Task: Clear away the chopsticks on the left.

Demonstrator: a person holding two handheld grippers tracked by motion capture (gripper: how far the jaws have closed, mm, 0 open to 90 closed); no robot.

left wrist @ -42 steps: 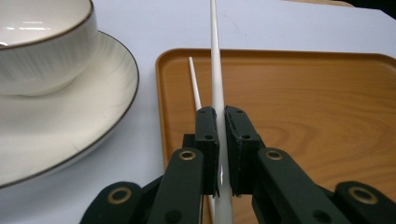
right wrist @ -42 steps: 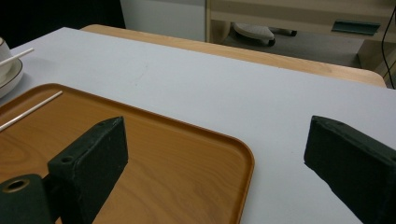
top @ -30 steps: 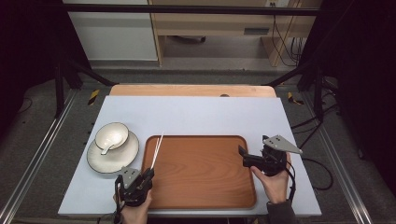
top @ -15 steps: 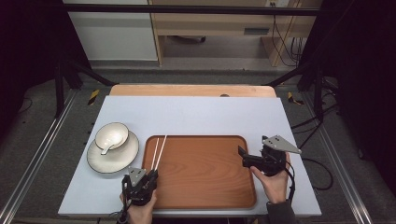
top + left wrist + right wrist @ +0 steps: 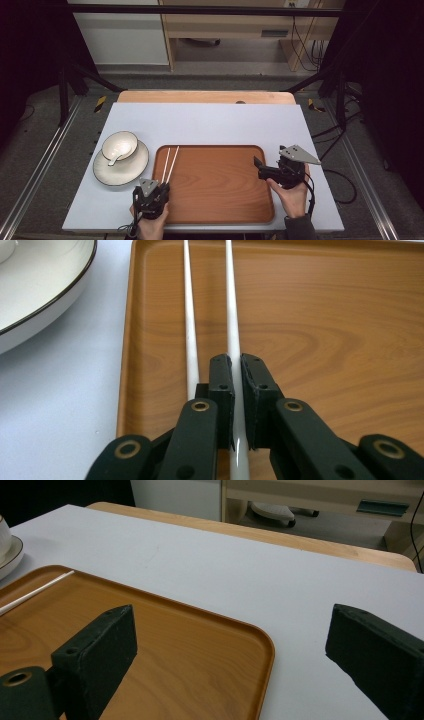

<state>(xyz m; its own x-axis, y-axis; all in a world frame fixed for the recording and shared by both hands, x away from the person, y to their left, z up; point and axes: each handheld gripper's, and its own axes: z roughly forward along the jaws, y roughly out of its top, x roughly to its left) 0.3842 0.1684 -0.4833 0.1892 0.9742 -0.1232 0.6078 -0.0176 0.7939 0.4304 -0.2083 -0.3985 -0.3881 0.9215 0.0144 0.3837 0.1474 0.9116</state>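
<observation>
Two white chopsticks [image 5: 170, 164] lie side by side lengthwise on the left part of a brown wooden tray [image 5: 220, 187]. My left gripper [image 5: 163, 186] sits at their near ends, by the tray's front left corner. In the left gripper view, my left gripper [image 5: 234, 365] is shut on the right chopstick [image 5: 231, 300], while the other chopstick [image 5: 189, 315] lies loose just left of the jaws. My right gripper [image 5: 258, 168] hovers over the tray's right edge. The right gripper [image 5: 230, 625] is open, with nothing between its pads.
A white plate [image 5: 131, 169] with a dark rim sits left of the tray and carries a white bowl [image 5: 120, 144] and a spoon [image 5: 114, 160]. The plate's edge [image 5: 40, 290] is close to the left jaw. Grey tabletop [image 5: 210, 125] stretches beyond the tray.
My left gripper has shifted a little to the right at the chopsticks' near ends, and the chopsticks now lie more nearly parallel. The right gripper has stayed in place.
</observation>
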